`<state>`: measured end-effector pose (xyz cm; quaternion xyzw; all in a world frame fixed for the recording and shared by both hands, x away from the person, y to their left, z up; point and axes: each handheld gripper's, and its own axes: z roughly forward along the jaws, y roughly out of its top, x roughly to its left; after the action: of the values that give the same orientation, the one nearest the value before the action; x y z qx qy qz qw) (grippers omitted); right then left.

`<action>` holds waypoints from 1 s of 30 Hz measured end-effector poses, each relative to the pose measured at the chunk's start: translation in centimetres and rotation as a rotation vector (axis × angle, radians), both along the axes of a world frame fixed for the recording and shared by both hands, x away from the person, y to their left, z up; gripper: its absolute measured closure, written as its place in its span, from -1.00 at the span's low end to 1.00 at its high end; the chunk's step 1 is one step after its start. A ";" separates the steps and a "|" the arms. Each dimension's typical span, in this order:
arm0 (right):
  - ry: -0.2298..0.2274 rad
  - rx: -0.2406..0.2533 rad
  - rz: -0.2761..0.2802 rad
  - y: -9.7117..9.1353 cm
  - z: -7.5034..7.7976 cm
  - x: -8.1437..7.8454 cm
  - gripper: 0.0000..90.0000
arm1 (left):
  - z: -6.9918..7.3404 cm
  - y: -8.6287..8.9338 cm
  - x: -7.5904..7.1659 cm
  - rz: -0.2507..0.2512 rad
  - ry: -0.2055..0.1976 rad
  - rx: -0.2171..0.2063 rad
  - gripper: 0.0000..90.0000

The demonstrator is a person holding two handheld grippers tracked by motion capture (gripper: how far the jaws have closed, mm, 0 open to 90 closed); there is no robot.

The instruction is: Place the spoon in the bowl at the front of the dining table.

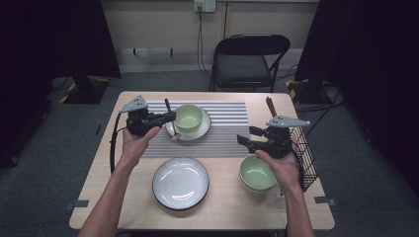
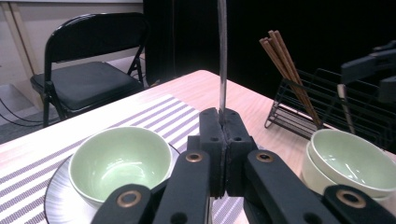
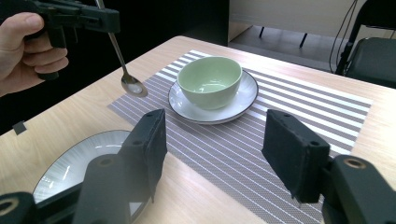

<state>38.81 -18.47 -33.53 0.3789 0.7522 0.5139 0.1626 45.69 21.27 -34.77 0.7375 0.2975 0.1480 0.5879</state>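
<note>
Wooden table (image 1: 99, 168) with striped placemat (image 1: 227, 133). Left gripper (image 1: 170, 117) clamped on spoon (image 3: 133, 86), bowl end hanging beside green bowl (image 1: 188, 117) on saucer (image 1: 204, 129), probably for laying beside it. Right gripper (image 1: 242, 140) jaws apart, nothing between, above stacked bowls (image 1: 257, 174). No legible writing.
</note>
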 end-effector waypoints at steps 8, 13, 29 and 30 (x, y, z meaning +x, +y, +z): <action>0.001 0.007 0.006 0.0 -0.1 -0.1 -0.12 | 0.3 0.0 2.4 0.030 0.000 0.007 0.99; 0.003 0.006 0.007 0.0 -0.2 -0.1 -0.12 | 0.2 -0.1 3.6 0.048 0.009 0.001 0.99; 0.012 0.014 0.023 0.1 -0.5 -0.2 -0.11 | -1.4 -1.6 6.5 0.059 0.034 -0.005 0.99; 0.013 0.013 0.028 0.2 -0.5 -0.3 -0.11 | -1.5 -1.6 6.7 0.069 0.035 -0.011 0.99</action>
<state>38.55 -18.29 -34.01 0.3729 0.7549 0.5187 0.1481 52.40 19.69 -36.30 0.7262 0.3336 0.1537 0.5812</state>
